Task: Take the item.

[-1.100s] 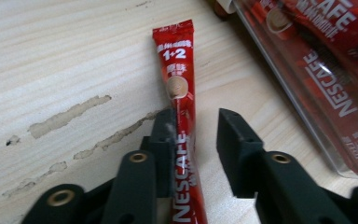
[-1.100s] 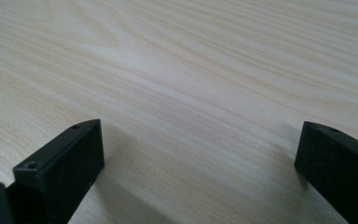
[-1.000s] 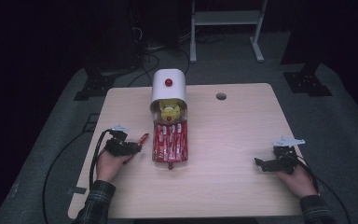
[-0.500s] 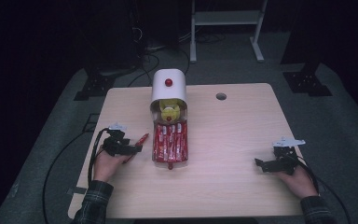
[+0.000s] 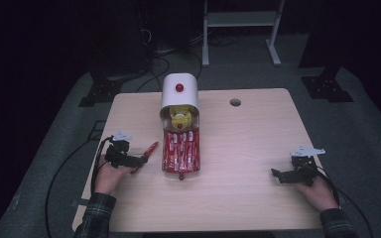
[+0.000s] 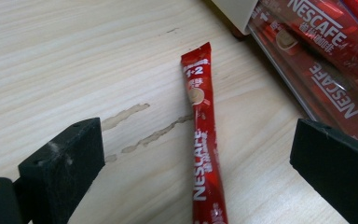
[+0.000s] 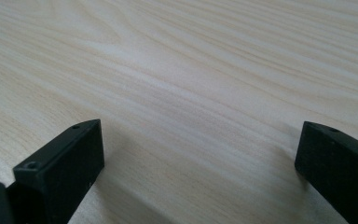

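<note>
A single red Nescafe coffee stick (image 6: 204, 140) lies flat on the wooden table (image 5: 243, 148), left of a clear tray (image 5: 181, 153) packed with several like sticks. My left gripper (image 6: 195, 136) is open, its jaws wide on either side of the stick and not touching it. They have just been opening. From above, the left gripper (image 5: 140, 160) points at the stick (image 5: 150, 150). At the table's right front, my right gripper (image 5: 278, 174) rests open over bare wood (image 7: 200, 135).
A white dome-shaped dispenser (image 5: 179, 91) with a red knob stands at the tray's far end, a yellow object (image 5: 180, 118) in its mouth. A small round hole (image 5: 235, 102) sits in the tabletop behind. The tray's edge (image 6: 279, 70) runs close to the left gripper's right jaw.
The left gripper's jaws have spread apart and let go of the single stick, which now lies free on the table. The right gripper has stayed where it was.
</note>
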Motion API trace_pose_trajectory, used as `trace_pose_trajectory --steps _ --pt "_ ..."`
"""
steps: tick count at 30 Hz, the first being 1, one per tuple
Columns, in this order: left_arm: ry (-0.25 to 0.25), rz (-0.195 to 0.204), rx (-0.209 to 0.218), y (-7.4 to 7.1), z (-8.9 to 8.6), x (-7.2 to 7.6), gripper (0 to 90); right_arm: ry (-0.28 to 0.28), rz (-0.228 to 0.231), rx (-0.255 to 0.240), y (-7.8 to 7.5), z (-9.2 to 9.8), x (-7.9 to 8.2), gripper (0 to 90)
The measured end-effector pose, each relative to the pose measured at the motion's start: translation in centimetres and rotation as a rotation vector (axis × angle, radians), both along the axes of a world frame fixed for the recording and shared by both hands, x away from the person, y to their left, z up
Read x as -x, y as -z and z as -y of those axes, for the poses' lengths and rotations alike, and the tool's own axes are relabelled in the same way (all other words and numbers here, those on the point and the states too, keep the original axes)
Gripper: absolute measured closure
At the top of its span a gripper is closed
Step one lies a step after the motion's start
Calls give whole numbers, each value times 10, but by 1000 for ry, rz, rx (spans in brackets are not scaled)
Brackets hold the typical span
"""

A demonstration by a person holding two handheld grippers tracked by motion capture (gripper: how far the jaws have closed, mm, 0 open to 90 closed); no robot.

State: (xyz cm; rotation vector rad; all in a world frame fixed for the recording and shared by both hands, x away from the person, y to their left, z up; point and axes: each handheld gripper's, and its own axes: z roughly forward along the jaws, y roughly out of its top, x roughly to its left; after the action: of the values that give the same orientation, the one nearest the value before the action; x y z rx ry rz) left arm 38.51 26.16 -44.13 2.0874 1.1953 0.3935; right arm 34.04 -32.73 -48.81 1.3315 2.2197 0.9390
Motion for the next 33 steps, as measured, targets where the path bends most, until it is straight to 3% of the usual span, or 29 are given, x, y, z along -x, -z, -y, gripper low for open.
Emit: trace_pose_trajectory --steps 11,23,33 --pt "-32 14 0 0 -18 10 19 0 0 0 0 0 0 4" --pt "-22 23 -17 11 -30 25 18 0 0 0 0 0 0 4" --pt "-1 3 -90 24 -35 38 18 -1 2 1 0 0 0 4"
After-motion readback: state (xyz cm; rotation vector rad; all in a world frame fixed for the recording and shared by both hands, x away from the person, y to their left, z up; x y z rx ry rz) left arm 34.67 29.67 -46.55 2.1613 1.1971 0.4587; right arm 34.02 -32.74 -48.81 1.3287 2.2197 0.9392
